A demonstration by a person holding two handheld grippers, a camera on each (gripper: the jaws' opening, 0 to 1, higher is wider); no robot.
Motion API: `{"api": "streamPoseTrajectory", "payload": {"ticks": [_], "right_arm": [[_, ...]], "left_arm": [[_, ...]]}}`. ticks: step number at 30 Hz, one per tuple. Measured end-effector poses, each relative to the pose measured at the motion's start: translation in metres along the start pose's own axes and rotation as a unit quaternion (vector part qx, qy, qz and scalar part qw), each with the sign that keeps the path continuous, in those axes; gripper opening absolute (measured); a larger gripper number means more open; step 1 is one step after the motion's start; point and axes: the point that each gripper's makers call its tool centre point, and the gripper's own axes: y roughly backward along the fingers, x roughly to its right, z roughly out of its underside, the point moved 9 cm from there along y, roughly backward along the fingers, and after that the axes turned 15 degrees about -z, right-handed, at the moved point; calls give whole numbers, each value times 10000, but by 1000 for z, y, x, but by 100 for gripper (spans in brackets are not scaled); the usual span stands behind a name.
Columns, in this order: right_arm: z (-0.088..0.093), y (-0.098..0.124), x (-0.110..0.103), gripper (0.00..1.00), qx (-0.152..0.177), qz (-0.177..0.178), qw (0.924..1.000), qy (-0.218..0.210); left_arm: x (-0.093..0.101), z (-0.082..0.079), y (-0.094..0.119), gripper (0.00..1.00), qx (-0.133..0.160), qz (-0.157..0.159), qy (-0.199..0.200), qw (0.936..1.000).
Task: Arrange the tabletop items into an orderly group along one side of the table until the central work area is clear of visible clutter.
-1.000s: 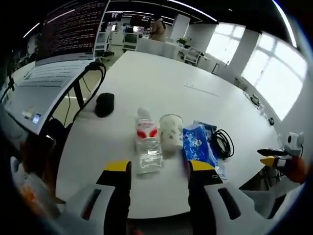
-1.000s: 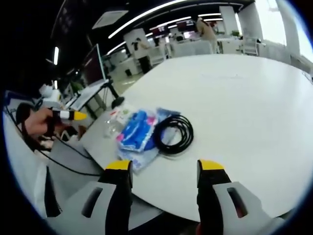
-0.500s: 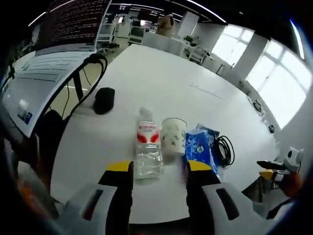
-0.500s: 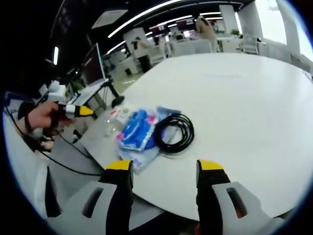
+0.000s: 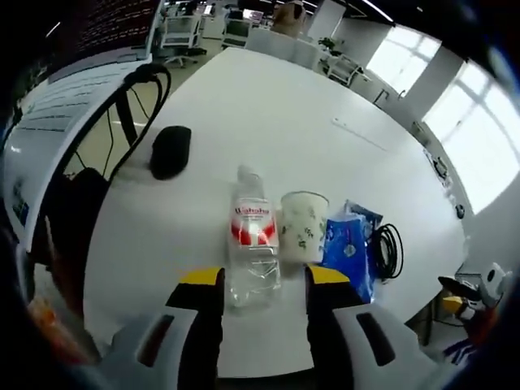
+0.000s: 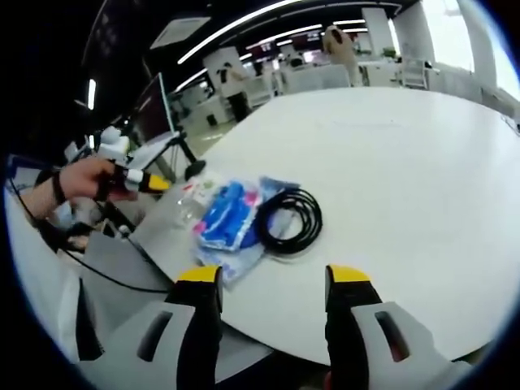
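Clear plastic bottle [image 5: 253, 244] lies lengthwise just ahead of the left tongs [image 5: 256, 278], wide open and empty, the nearer pair.

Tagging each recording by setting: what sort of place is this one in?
Probably an open-plan office or lab. A big white table stands in a large room with rows of desks behind it, long ceiling light strips, and a monitor showing lines of text.
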Motion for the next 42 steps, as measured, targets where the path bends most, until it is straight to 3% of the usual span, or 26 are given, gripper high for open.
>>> {"api": "streamPoseTrajectory", "payload": {"ticks": [6, 19, 29, 33, 37, 42], "right_arm": [[1, 0, 1, 49, 1, 11, 10000, -25], [4, 1, -2, 48, -20, -17, 10000, -17], [7, 4, -2, 48, -24, 14, 10000, -50], [7, 6, -2, 48, -30, 26, 10000, -50], [7, 9, 0, 47, -19, 52, 10000, -67], [9, 10, 1, 47, -44, 64, 9999, -91]], "left_arm": [[2, -10, -13, 37, -117, -67, -16, 9999], [12, -33, -45, 41, -510, -228, -441, 9975], [18, -35, -62, 41, -748, -284, -513, 9955], [16, -34, -69, 40, -850, -446, -552, 9938], [17, -34, -75, 39, -936, -374, -512, 9936], [18, -35, -77, 36, -794, -320, -473, 9952]]}}
